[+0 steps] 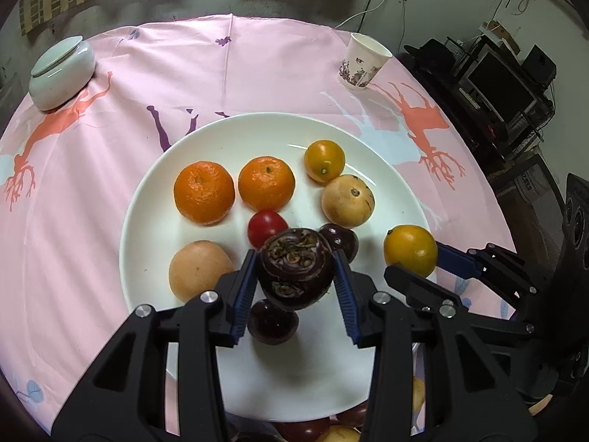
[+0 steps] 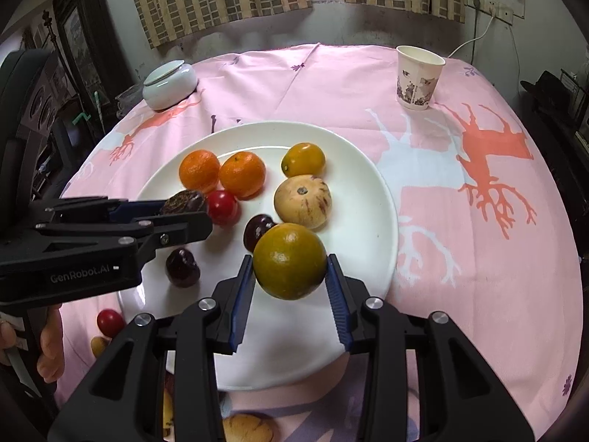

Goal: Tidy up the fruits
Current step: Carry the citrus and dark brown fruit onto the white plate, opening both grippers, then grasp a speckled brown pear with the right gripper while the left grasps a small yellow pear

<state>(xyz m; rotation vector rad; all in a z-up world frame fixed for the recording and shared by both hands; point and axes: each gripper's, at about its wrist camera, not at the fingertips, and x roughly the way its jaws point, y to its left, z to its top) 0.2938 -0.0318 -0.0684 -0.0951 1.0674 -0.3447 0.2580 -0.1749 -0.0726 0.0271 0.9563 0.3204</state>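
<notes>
Over the near side of a white plate point(image 1: 279, 386), my left gripper point(image 1: 294, 256) is shut on a dark purple-brown bulb-like fruit point(image 1: 294, 280). The plate holds two oranges point(image 1: 204, 191), a yellow fruit point(image 1: 324, 160), a pale striped fruit point(image 1: 348, 200), a red cherry tomato point(image 1: 267, 226), a peach-coloured fruit point(image 1: 198, 270) and dark purple fruits point(image 1: 272, 322). To the right, my right gripper point(image 2: 290, 258) is shut on a yellow-green citrus fruit point(image 2: 290, 263) above the plate's point(image 2: 368, 184) near right part. The left gripper point(image 2: 187, 211) shows at the left of the right wrist view.
A paper cup point(image 2: 418, 77) stands at the back right of the pink tablecloth and a lidded pale jar point(image 2: 169, 84) at the back left. Loose fruit lies on the cloth in front of the plate, among it a red tomato point(image 2: 109, 322). A hand point(image 2: 48, 346) holds the left gripper.
</notes>
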